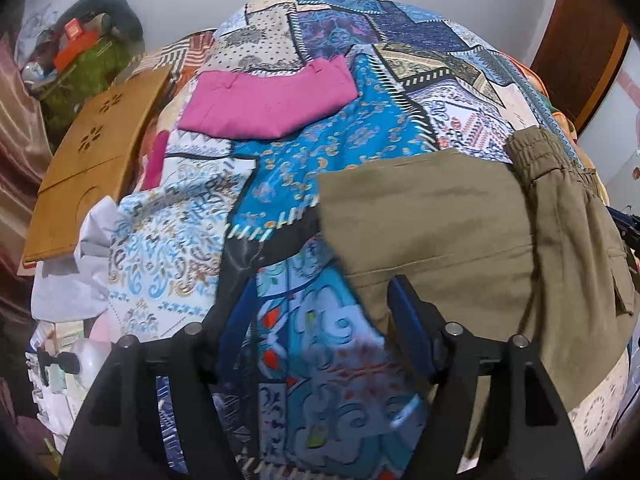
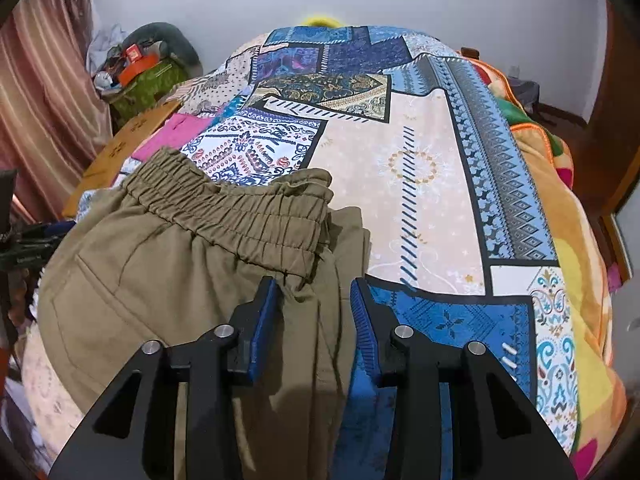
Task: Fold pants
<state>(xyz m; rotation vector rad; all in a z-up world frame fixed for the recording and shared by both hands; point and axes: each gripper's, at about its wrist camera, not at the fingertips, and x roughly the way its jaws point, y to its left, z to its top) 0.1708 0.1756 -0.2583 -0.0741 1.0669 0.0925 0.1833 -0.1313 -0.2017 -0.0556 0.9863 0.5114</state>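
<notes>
While the olive pants [image 2: 188,264] lie partly folded on the patchwork bedspread [image 2: 432,184], both tools hover with jaws apart: left tool [image 1: 320,320] empty at the hem, right tool [image 2: 316,312] apparently straddling loose fabric, ungripped.

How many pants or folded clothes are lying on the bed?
2: the olive pants near the camera, and a folded pink garment farther back by the wooden board. More may be hidden.
</notes>
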